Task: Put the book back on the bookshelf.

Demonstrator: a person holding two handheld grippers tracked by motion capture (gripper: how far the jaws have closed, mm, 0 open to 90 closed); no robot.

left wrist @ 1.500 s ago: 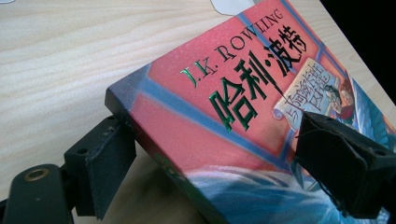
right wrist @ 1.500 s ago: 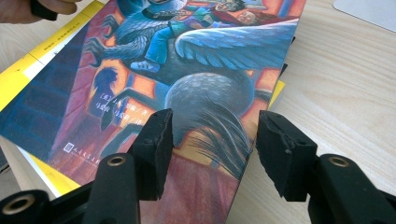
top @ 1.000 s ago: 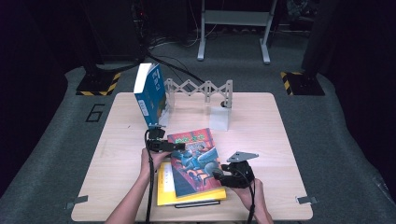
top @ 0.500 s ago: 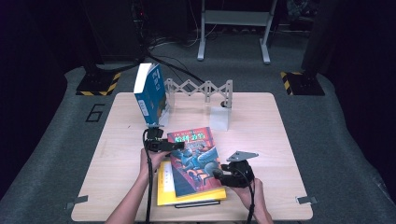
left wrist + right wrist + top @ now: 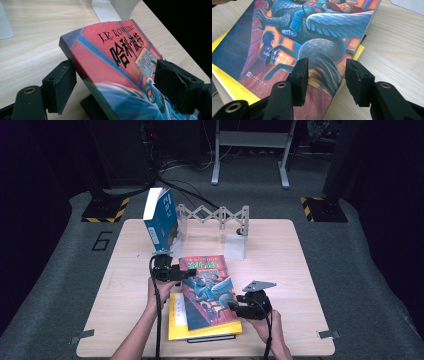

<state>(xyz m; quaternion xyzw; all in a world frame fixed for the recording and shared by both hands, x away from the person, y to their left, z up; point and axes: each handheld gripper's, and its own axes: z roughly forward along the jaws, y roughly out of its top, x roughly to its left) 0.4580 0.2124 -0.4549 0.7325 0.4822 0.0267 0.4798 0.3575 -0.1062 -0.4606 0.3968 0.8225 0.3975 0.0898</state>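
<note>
A red illustrated book (image 5: 207,290) lies at a slant on a yellow book (image 5: 177,320) near the table's front. My left gripper (image 5: 172,272) is shut on the red book's (image 5: 105,57) far left spine corner. One pad (image 5: 62,82) sits against the spine's underside and the other is on the cover, so that corner is raised a little. My right gripper (image 5: 240,306) stands open at the book's near right edge. In the right gripper view (image 5: 327,63), one jaw is over the cover (image 5: 317,30) and the other over bare table. The yellow book's (image 5: 227,85) edge shows beneath.
A blue book (image 5: 161,217) stands upright at the back left, leaning against a grey folding rack (image 5: 215,215). The rack's white end plate (image 5: 235,245) stands just beyond the red book. The wooden table (image 5: 300,270) ends close behind the rack.
My left gripper has edged slightly left at the red book's spine corner. The right gripper and both lower books have stayed put.
</note>
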